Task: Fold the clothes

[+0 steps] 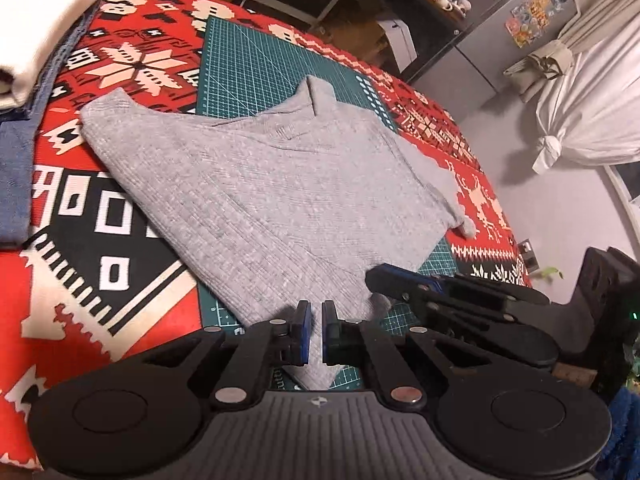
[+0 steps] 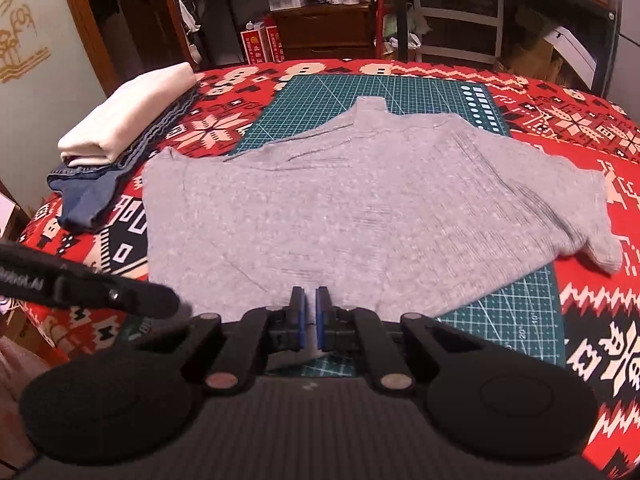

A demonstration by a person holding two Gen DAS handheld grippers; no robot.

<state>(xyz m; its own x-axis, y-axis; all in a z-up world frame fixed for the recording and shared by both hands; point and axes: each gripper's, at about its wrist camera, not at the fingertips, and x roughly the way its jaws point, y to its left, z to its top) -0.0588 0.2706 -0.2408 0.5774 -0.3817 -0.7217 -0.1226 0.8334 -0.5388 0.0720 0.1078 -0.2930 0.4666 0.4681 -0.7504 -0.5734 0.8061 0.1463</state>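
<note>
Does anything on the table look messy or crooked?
Yes. The grey knit sweater lies slanted across the green gridded cutting mat, one sleeve end spilling onto the red patterned tablecloth. The folded white and blue clothes pile looks tidy.

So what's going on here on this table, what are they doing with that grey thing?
A person is folding clothes with a handheld gripper in each hand. A grey sweater lies spread flat on a green cutting mat over a red patterned tablecloth. The left gripper and right gripper are both at the sweater's near hem, jaws almost closed with only a narrow gap. A folded white garment sits on folded jeans at the table's left side.
</note>
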